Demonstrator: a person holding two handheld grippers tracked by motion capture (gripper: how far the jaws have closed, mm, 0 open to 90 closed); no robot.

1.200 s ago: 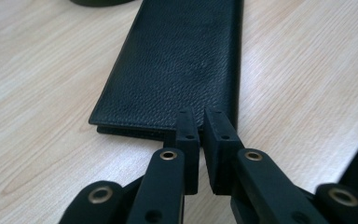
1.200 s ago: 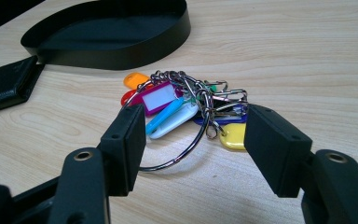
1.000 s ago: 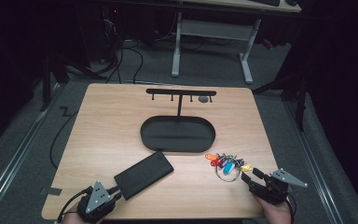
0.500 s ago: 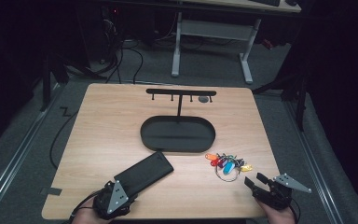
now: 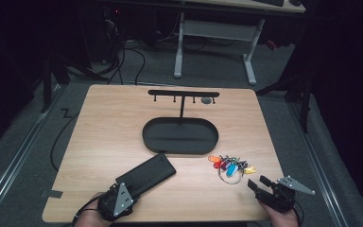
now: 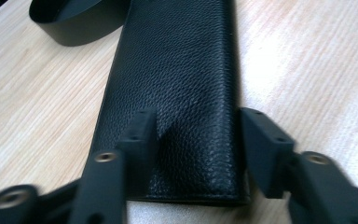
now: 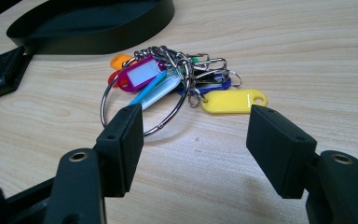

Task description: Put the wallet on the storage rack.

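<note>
Left gripper view: the black leather wallet (image 6: 177, 93), flat on the table (image 6: 37, 116), is straddled at its near end by the left gripper (image 6: 196, 140), whose jaws have just been closing, not yet pressing; it is judged soft, light and grippy, best pinched across this narrow end

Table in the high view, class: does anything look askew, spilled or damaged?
Nothing looks damaged or spilled. The black leather case lies at a slant to the table edge, and the key tags sit in a loose heap beside the oval tray.

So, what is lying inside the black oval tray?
The oval tray looks empty apart from the stand post rising at its back edge. The near wall hides a strip of its floor.
</note>
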